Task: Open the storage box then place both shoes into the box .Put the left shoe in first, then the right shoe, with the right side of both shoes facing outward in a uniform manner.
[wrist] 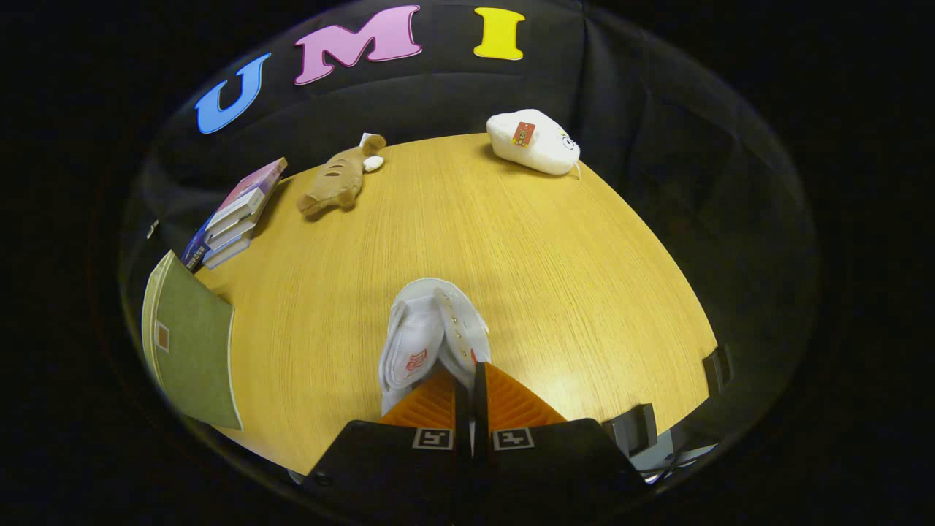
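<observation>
We see a white shoe (431, 340) with a small red logo, unreadable, pinched at its heel between our gripper (471, 380) fingers, which are nearly together, above the wooden table (555, 270). Beyond the shoe lie a brown plush toy (340, 179), a white plush (533, 141) and stacked books (234, 215).

Gripper-mounted fisheye, high over table (584, 277)

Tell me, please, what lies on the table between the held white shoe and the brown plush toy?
Nothing: in the gripper view, bare wooden table separates the white shoe, pinched by the hand-held gripper, from the brown plush toy.
</observation>
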Demonstrator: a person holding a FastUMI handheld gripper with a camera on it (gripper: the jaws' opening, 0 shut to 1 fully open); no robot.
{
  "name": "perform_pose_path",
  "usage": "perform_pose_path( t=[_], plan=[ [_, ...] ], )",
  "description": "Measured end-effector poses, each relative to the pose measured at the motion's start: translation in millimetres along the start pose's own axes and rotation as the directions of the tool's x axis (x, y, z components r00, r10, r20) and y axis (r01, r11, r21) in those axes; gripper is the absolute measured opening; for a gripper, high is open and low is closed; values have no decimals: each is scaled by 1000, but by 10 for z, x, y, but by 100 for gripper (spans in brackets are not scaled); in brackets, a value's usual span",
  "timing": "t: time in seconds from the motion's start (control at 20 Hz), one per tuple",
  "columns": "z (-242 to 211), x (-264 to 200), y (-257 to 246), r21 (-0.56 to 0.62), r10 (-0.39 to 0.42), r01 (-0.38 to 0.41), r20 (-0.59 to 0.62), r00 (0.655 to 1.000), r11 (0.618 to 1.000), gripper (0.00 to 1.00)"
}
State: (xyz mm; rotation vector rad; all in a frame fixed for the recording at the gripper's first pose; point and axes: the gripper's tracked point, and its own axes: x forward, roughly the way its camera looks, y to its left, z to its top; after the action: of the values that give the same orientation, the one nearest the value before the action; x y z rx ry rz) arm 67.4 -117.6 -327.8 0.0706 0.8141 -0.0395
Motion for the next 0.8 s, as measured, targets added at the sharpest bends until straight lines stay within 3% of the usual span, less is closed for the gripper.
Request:
perform_pose_path(
  t=[0.1, 0.3, 0.5, 0.6, 0.8],
  plan=[
    [-45, 106, -67, 26, -24, 24, -2, 1000, 999, 5],
    [-48, 278, -108, 85, 30, -29, -2, 1000, 996, 18],
    [-62, 294, -95, 69, 105, -104, -6, 994, 992, 5],
    [-49, 279, -88, 79, 123, -122, -4, 992, 989, 5],
    [132, 147, -3, 208, 144, -148, 36, 989, 967, 5]
  ],
)
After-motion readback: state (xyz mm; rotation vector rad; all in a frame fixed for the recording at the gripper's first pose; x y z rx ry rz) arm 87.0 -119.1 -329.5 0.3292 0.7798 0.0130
